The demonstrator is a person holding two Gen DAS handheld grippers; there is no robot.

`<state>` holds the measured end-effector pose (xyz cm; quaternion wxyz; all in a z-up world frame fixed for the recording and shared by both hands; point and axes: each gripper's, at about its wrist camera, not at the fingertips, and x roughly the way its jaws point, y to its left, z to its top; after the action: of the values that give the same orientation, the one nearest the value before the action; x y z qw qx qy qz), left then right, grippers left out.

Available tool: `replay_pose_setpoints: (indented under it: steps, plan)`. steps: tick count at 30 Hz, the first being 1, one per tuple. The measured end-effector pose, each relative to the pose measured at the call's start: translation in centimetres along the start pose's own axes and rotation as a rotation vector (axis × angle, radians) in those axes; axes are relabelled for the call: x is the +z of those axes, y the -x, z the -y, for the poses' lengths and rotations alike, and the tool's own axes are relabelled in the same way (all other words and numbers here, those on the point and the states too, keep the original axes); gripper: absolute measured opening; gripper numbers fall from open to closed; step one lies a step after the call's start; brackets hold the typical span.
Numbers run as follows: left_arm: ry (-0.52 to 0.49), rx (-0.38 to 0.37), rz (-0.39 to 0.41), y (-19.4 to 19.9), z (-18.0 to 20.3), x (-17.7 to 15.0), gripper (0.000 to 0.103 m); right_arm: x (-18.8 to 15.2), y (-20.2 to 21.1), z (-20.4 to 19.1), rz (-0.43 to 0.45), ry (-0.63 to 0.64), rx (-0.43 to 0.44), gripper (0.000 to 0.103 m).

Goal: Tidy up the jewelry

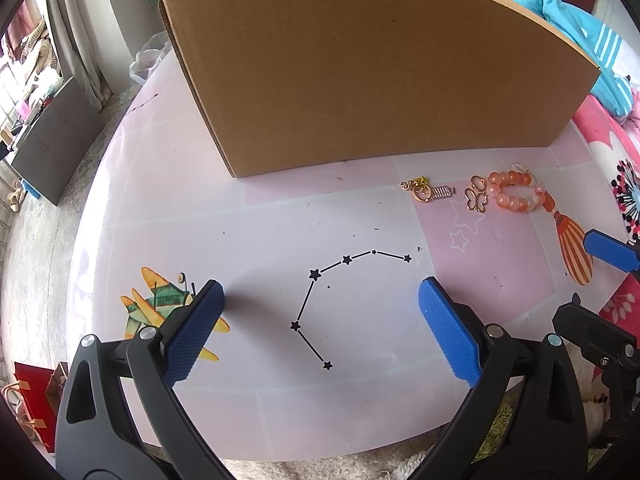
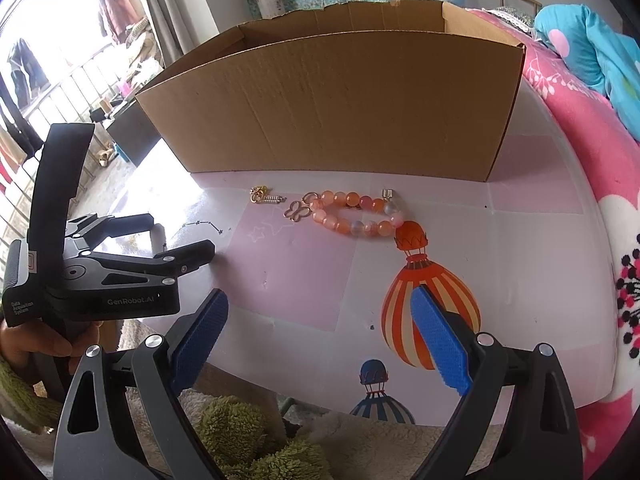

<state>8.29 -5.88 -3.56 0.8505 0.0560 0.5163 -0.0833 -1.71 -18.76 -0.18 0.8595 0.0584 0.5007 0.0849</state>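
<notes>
An orange and pink bead bracelet [image 2: 354, 216] lies on the pink table in front of an open cardboard box [image 2: 332, 108]. A gold butterfly charm [image 2: 298, 211] lies at its left end, and a gold clasp piece [image 2: 266, 196] lies further left. In the left wrist view the bracelet [image 1: 516, 196], the charm [image 1: 476, 199] and the clasp [image 1: 426, 192] lie at the far right, in front of the box [image 1: 368, 76]. My left gripper [image 1: 320, 320] is open and empty over the star drawing. My right gripper [image 2: 320, 328] is open and empty, short of the bracelet.
The table [image 2: 304, 288] carries balloon and plane prints. A bed with pink bedding [image 2: 580, 152] and a blue cloth borders the right side. The left gripper body [image 2: 100, 280] shows at the left of the right wrist view. A fluffy green rug [image 2: 248, 440] lies below the table edge.
</notes>
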Motion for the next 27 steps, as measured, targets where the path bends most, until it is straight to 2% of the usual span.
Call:
replay_pose_setpoints:
  steps: [10, 14, 22, 27]
  plan:
    - [0.0, 0.0, 0.0, -0.1, 0.2, 0.1, 0.095, 0.3, 0.7, -1.0, 0.037, 0.019, -0.029, 0.09]
    - [-0.003, -0.001, 0.001, -0.2, 0.2, 0.3, 0.094, 0.5, 1.5, -1.5, 0.088, 0.031, -0.073, 0.096]
    - [-0.014, -0.01, 0.012, 0.0, 0.0, 0.3, 0.095, 1.4, 4.1, -2.5, 0.252, 0.085, -0.253, 0.096]
    - [-0.032, -0.021, 0.025, 0.2, 0.0, 0.1, 0.094, 1.6, 5.3, -2.3, 0.287, 0.118, -0.276, 0.096]
